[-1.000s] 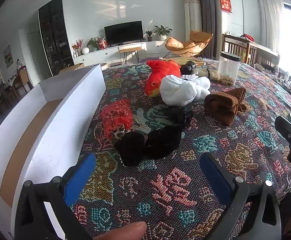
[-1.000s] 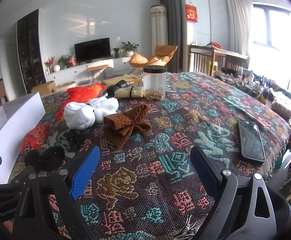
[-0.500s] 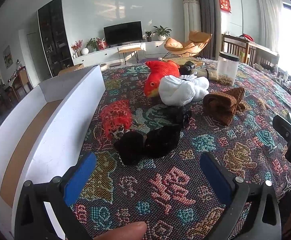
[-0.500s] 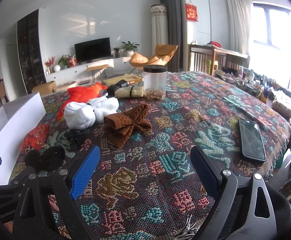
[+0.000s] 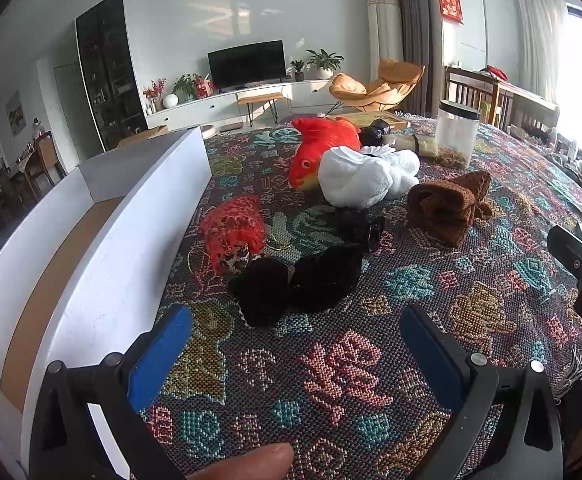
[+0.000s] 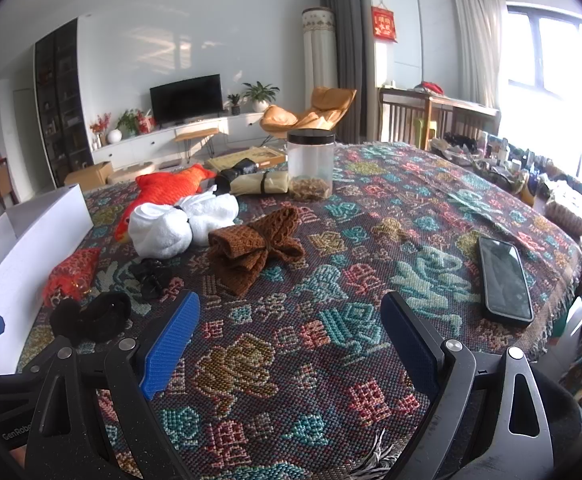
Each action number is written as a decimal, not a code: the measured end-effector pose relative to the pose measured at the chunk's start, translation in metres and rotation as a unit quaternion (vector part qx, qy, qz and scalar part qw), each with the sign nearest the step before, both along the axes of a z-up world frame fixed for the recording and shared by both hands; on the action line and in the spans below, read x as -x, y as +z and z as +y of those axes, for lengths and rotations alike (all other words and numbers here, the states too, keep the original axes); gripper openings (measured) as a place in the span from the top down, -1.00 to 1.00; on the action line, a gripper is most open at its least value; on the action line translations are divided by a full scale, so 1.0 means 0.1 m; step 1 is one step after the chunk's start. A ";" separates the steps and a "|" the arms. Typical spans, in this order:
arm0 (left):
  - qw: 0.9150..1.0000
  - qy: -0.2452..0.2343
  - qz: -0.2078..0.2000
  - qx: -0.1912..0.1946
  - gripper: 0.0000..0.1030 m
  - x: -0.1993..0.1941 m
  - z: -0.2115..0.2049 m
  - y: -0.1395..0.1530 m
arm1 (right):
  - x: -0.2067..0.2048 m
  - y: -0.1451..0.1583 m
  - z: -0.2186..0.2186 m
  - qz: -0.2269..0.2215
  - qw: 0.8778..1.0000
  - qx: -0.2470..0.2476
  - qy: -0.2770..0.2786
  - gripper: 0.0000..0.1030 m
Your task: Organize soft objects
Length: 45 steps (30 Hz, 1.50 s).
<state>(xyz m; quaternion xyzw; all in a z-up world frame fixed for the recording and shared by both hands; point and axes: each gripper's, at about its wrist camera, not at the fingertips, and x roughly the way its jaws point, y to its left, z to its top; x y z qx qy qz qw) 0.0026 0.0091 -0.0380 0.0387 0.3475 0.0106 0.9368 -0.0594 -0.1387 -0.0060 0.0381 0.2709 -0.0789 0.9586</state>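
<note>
Nothing has shifted since a second ago — both grippers hover as before over the patterned woven tablecloth (image 6: pixel 291 360). Left gripper (image 5: pixel 295 344) gapes wide and empty, just short of the black fuzzy fabric bundle (image 5: pixel 297 282), with the white open cardboard box (image 5: pixel 103 248) to its left. Right gripper (image 6: pixel 291 332) is likewise spread, holding nothing — the brown knitted scarf (image 6: pixel 255 248) and white rolled towel (image 6: pixel 179 224) lie beyond it.

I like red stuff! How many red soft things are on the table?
2: a red-orange plush fish behind the white rolled towel, and a red lacy fabric bundle beside the white cardboard box. More may be hidden.
</note>
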 end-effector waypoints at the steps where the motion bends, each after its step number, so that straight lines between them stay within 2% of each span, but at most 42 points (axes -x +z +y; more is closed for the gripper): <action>1: 1.000 0.000 0.000 0.000 -1.00 0.00 0.00 0.00 | 0.00 0.00 0.00 0.000 1.000 0.000 0.000 -0.82; 45: 1.000 0.001 0.001 -0.001 -1.00 0.00 0.03 -0.04 | 0.00 0.00 -0.01 0.001 1.000 -0.001 0.001 -0.82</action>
